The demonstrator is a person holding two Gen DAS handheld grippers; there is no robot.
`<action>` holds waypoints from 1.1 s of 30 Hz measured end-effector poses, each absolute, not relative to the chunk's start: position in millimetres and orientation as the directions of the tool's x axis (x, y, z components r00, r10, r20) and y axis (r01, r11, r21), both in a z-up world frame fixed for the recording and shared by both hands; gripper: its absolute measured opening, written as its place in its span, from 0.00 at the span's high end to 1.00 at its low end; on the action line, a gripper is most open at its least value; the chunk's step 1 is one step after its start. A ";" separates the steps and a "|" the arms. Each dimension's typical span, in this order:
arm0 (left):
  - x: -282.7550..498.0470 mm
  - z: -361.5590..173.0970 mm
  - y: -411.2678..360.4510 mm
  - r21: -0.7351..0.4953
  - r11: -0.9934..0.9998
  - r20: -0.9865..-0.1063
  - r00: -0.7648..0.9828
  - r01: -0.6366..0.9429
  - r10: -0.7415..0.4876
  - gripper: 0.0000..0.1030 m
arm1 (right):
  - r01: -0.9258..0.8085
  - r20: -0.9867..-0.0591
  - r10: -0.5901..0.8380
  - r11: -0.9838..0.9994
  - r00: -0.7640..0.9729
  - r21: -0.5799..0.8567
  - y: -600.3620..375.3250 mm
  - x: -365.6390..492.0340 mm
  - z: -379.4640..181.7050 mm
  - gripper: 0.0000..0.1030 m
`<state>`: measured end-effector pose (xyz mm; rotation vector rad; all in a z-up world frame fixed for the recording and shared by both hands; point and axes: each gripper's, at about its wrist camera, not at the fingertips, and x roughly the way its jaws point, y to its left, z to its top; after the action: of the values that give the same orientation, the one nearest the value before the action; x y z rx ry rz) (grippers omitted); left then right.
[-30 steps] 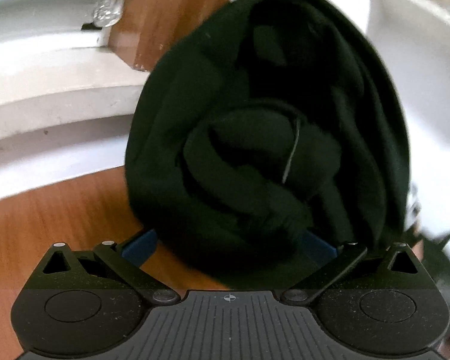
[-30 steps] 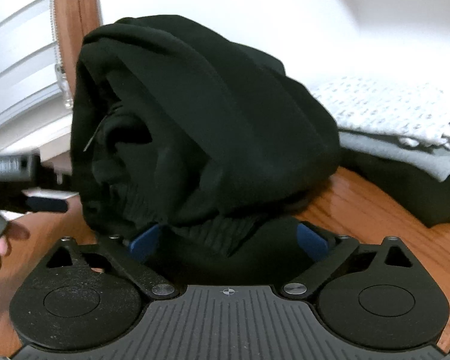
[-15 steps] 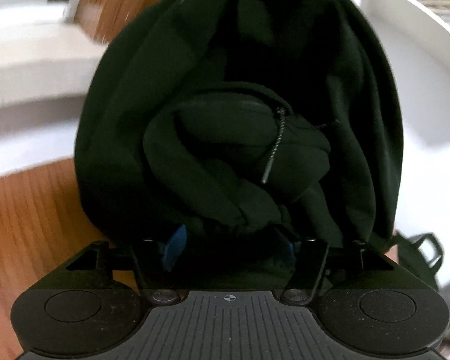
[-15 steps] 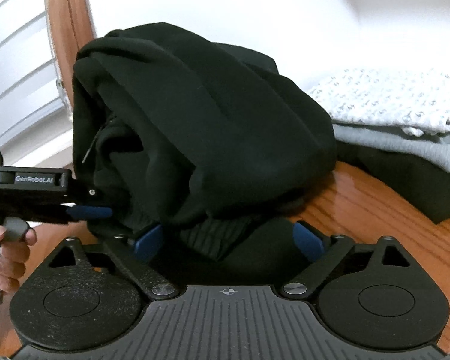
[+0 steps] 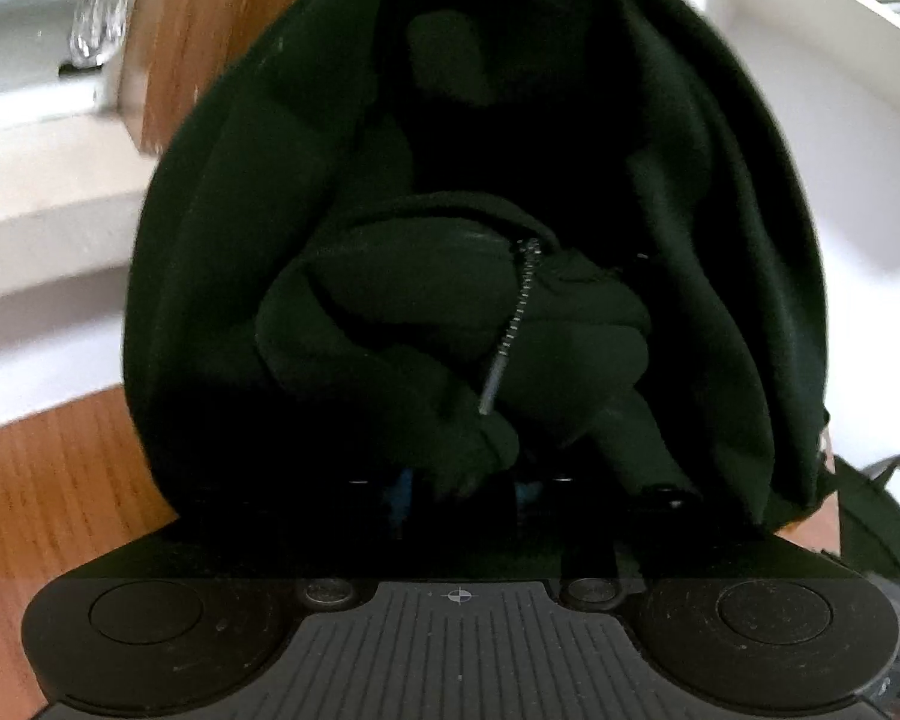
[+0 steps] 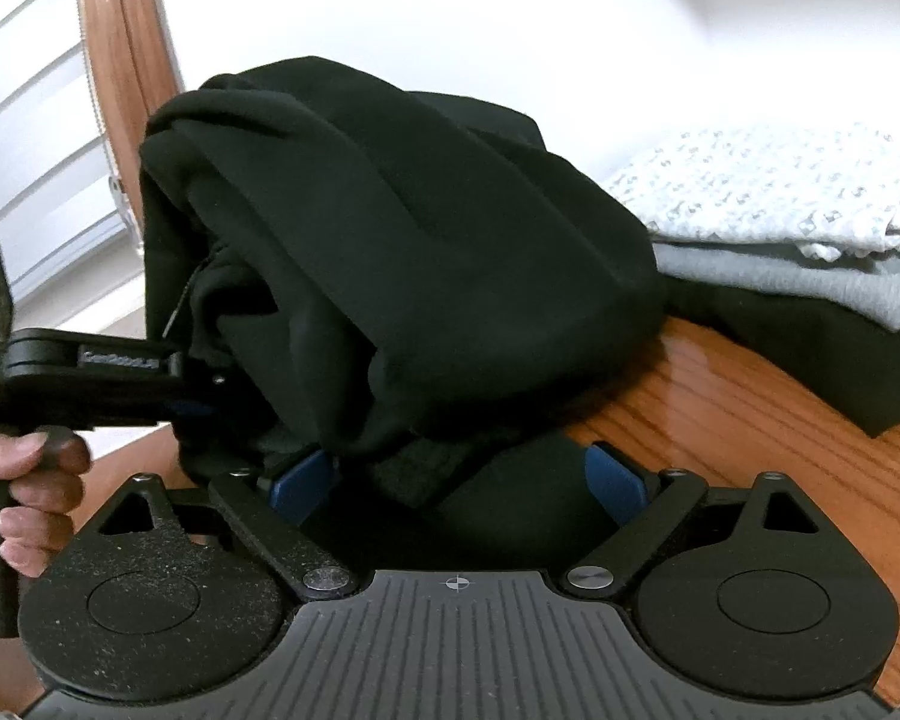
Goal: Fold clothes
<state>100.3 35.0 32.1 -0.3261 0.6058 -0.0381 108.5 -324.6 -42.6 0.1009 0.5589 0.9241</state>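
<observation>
Nearest you, at 6 o'clock in the right wrist view, your right tongs (image 6: pixel 459 480) stand spread wide, blue pads either side of a ribbed hem but not pressing it. Your left tongs (image 5: pixel 462 489) are closing, with a bunched fold of cloth between the pads; it is too dark there to tell whether they bite yet. From the right wrist view they enter at 9 o'clock, a hand (image 6: pixel 27 492) on the grip.

The black hoodie (image 6: pixel 402 252) sits as a thick rolled bundle on the wooden worktop (image 6: pixel 750 420), filling the centre of both views. Its drawstring (image 5: pixel 513 324) hangs loose at the open end.

Handling, as judged: soft, bulky, fairly heavy fleece; layers will slide and the roll will sag. Take hold at the ribbed hem or a doubled edge, not the cord.

Farther, at 2 o'clock, a stack of folded clothes (image 6: pixel 780 252) lies just beside the bundle.
</observation>
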 end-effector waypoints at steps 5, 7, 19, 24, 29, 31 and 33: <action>72.2 41.4 44.4 -0.330 0.944 -0.502 0.847 0.000 -0.176 0.85 | -0.747 -0.406 0.753 0.629 0.518 0.215 -323.8 94.1 -38.8 0.17; 59.2 48.8 51.8 -0.331 0.943 -0.494 0.848 0.021 -0.193 0.85 | -0.748 -0.398 0.746 0.636 0.534 0.188 -326.4 90.7 -34.0 0.22; -73.9 78.4 107.9 -0.328 0.944 -0.427 0.886 0.034 -0.180 0.85 | -0.803 -0.315 0.764 0.595 0.562 0.011 -297.8 39.1 61.7 0.22; -133.9 61.1 156.7 -0.349 0.937 -0.413 0.901 -0.027 -0.128 0.85 | -0.833 -0.294 0.791 0.553 0.536 -0.031 -274.4 13.5 89.9 0.22; -169.1 59.7 196.8 -0.373 0.927 -0.379 0.920 -0.051 -0.102 0.85 | -0.820 -0.326 0.763 0.567 0.558 -0.078 -252.0 -3.7 111.9 0.22; -180.3 56.0 206.1 -0.363 0.931 -0.378 0.920 -0.047 -0.101 0.85 | -0.808 -0.356 0.737 0.580 0.574 -0.103 -243.8 -6.7 114.9 0.20; -181.3 52.8 214.2 -0.384 0.922 -0.381 0.918 -0.044 -0.115 0.84 | -0.805 -0.388 0.716 0.577 0.580 -0.139 -231.9 -7.8 113.0 0.17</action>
<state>-181.3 214.2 52.8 -0.3980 0.4100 -0.0377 -7.8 -231.9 113.0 -0.3169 0.3050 0.9066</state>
